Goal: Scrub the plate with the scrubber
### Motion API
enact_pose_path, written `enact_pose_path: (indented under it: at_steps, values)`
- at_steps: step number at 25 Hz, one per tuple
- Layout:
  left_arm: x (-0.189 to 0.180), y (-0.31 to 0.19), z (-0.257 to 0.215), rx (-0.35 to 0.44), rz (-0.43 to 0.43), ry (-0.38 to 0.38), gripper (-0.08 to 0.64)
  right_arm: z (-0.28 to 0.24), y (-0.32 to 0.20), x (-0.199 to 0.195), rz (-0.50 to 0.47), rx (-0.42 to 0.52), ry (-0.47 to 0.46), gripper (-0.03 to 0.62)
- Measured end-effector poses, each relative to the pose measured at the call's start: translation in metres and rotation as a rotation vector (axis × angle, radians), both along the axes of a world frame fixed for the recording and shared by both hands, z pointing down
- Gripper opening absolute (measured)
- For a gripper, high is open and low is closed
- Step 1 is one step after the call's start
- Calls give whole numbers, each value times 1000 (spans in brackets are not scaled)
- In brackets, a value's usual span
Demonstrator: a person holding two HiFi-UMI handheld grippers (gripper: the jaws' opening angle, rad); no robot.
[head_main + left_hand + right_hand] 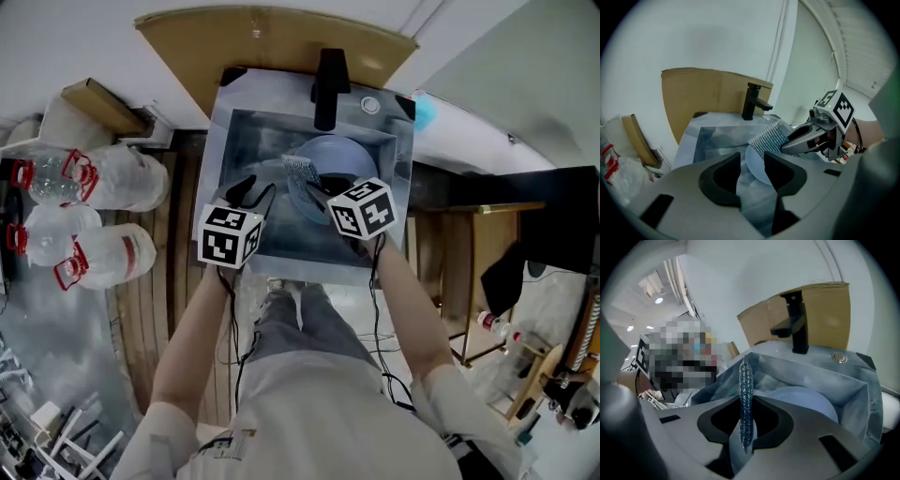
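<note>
Pinching the scrubber (746, 390) edge-on, the right tongs (746, 430) are hanging right by the blue plate (349, 155) leaning in the sink (246, 131) at 12 o'clock, while the left tongs (752, 168) are sitting spread and empty, so I'm guessing they're needing to steady the plate's 9 o'clock rim first.

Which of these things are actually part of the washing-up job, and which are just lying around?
In use: pale blue round plate; silvery mesh scrubber in the right gripper; grey metal sink.
Lying about: clear plastic jugs with red handles; brown cardboard piece.
</note>
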State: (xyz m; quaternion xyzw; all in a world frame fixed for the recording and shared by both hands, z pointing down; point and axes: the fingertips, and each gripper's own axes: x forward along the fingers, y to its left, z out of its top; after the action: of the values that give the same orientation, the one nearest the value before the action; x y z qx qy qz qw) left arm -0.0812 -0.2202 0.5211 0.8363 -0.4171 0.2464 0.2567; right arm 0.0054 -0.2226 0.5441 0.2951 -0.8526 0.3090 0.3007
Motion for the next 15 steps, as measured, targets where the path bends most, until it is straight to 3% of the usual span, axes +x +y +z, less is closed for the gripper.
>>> enact_pose_path:
  at_steps: [6,11,15]
  values:
    - [29,-6,67,-154,27,46,169,52,-7,10,33,-123,-4,94]
    - [48,-7,113,-264,10,108,181,83,-14,14,72,-188,-7,94]
    - [56,-1,138,-331,-1,116,181,97,-16,15,64,-223,-13,94]
